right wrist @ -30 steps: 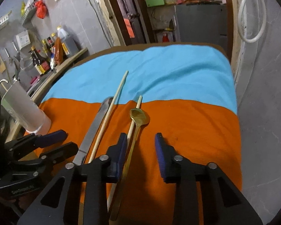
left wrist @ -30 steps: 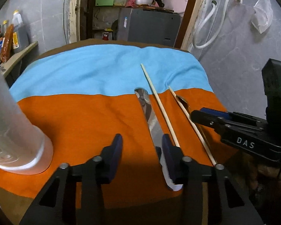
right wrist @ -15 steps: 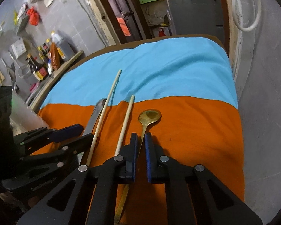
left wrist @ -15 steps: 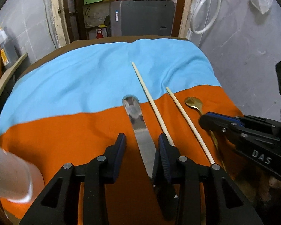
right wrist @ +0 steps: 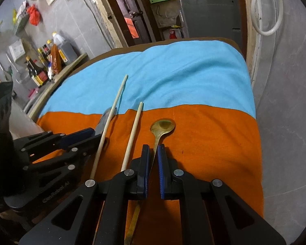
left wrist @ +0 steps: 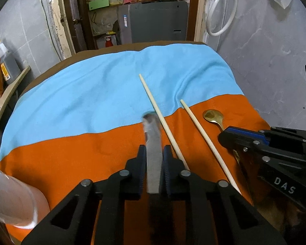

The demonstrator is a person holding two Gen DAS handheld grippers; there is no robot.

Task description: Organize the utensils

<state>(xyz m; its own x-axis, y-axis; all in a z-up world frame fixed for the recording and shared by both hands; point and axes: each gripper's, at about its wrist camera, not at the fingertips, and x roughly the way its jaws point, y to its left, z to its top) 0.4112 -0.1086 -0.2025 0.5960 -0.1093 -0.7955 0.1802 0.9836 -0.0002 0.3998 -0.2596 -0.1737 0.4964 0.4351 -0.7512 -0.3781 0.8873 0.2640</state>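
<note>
Left tool [left wrist: 154,155] clamps the knife [left wrist: 153,140] (blade blurred); right tool [right wrist: 152,153] is closed on the spoon [right wrist: 162,127] handle; two chopsticks [right wrist: 132,134] lie between.

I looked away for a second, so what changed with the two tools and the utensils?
The left tool closed on the knife; its blurred blade suggests lifting. The right tool shifted over the gold spoon and closed on its handle. Both chopsticks and the cloth stayed put.
</note>
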